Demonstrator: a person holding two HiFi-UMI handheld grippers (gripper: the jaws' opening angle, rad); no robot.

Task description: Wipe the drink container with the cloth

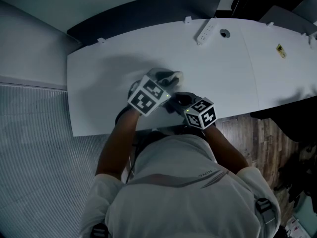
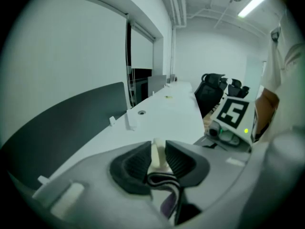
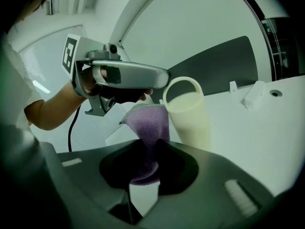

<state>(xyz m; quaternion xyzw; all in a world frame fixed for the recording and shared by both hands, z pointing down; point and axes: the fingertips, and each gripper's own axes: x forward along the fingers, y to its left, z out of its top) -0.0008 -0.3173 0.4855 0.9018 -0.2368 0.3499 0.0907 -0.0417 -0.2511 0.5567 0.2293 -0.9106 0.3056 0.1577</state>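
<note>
A cream drink container (image 3: 189, 116) with a loop handle (image 3: 183, 86) at its top stands on the white table (image 1: 109, 83). My left gripper (image 3: 162, 82) reaches over it from the left. In the left gripper view the cream handle (image 2: 157, 155) sits in the narrow gap of the left gripper (image 2: 158, 160), whose pads stand close on both sides without clearly pressing. My right gripper (image 3: 147, 159) is shut on a purple cloth (image 3: 147, 128) that hangs against the container's left side. In the head view both grippers, left (image 1: 166, 81) and right (image 1: 178, 102), meet near the table's front edge.
A white power strip (image 1: 205, 32) and a round cable hole (image 1: 225, 33) lie at the table's far side, below a dark partition (image 1: 143, 11). A yellow sticker (image 1: 281, 50) marks the right part. Black office chairs (image 2: 214, 87) stand beyond the table's end.
</note>
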